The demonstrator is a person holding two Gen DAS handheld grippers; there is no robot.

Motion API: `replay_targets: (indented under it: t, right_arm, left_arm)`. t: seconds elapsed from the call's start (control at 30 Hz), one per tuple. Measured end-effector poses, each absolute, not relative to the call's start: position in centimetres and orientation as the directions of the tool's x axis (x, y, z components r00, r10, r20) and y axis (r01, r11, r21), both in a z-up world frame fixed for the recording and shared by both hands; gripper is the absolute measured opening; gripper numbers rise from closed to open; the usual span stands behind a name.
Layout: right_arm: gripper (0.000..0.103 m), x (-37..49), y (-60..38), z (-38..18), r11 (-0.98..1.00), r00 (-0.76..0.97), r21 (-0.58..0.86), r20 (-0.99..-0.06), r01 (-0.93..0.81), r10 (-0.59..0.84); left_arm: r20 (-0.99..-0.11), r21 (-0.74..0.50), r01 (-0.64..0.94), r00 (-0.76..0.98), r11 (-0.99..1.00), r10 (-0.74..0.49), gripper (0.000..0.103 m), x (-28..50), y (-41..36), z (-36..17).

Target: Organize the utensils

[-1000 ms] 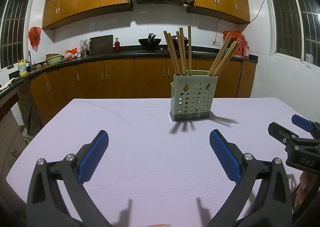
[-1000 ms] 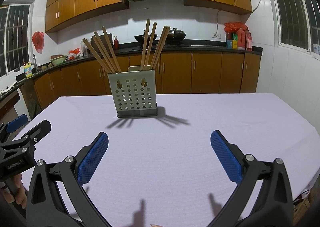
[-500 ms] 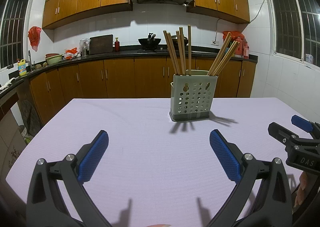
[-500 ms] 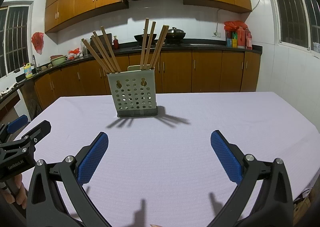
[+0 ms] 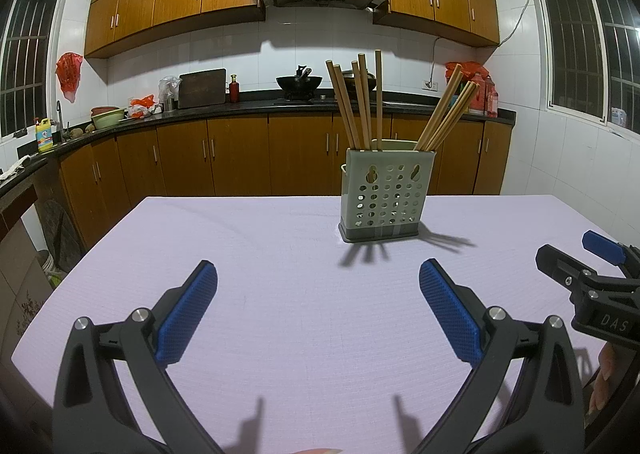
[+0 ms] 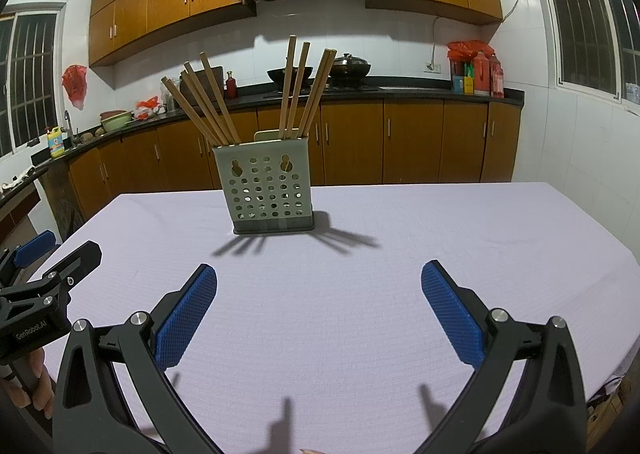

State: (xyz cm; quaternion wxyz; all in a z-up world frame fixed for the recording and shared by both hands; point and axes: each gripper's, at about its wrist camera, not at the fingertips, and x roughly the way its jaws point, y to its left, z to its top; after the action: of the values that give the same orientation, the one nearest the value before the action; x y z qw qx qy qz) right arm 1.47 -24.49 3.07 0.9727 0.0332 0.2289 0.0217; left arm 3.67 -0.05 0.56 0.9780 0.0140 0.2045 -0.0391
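Kitchen cabinets (image 5: pixel 240 157) back a lilac bench (image 5: pixel 280 254). Holder (image 5: pixel 385 195) stands at 12 o'clock on it, chopsticks (image 5: pixel 362 101) upright inside in two groups. Left tongs (image 5: pixel 318 278) and right tongs (image 6: pixel 319 278) hover at 6 o'clock, both apart, empty.

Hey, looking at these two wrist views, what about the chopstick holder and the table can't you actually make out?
- Lower ends of the chopsticks: hidden inside the perforated holder, both views.
- Any divider inside the holder: its front wall blocks it.
- Near edge of the table: covered by the open right gripper; in the left view by the open left gripper.
- Labels on the counter bottles: too small.
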Motion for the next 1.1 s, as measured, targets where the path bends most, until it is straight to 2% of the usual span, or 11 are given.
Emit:
replay_targets:
  t: [1.1]
  right_arm:
    - [0.101, 1.46, -24.43, 2.99, 0.997, 0.893, 0.080, -0.447, -0.024, 0.057]
  left_arm:
    - [-0.405, 0.005, 0.070, 0.912, 0.998, -0.063, 0.099, 3.78, 0.20, 0.08]
